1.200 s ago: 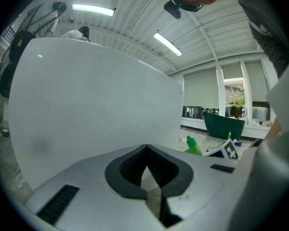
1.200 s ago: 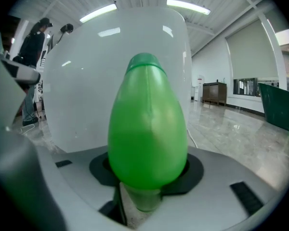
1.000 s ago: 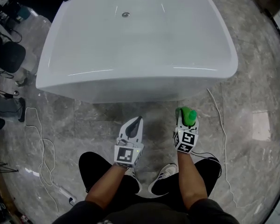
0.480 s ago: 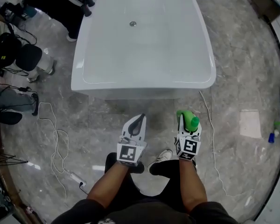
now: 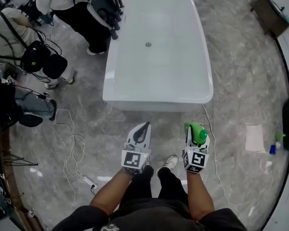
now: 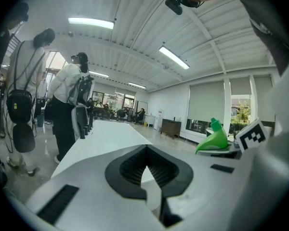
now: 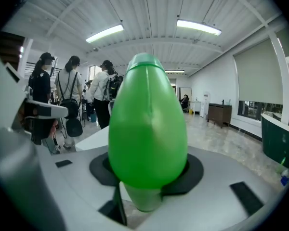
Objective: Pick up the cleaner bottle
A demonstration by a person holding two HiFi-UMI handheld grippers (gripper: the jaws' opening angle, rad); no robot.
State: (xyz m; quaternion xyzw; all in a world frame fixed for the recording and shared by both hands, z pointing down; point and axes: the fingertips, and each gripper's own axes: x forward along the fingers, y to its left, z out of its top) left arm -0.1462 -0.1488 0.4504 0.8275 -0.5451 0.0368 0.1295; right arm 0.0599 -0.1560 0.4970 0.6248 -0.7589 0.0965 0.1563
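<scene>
The green cleaner bottle (image 7: 147,124) is held in the jaws of the right gripper (image 5: 195,137), clamped at the narrower part below its bulging top, and is judged light, smooth, slippery and slightly yielding, while the left gripper (image 6: 145,158) beside it is closed on nothing.

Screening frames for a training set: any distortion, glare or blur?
Head view: sharp, evenly lit, fisheye curving the floor edges; the white bathtub shows little detail. Left gripper view: heavy fisheye, dark corners, bright ceiling lights. Right gripper view: the cleaner bottle fills the centre, blocking much behind it.
</scene>
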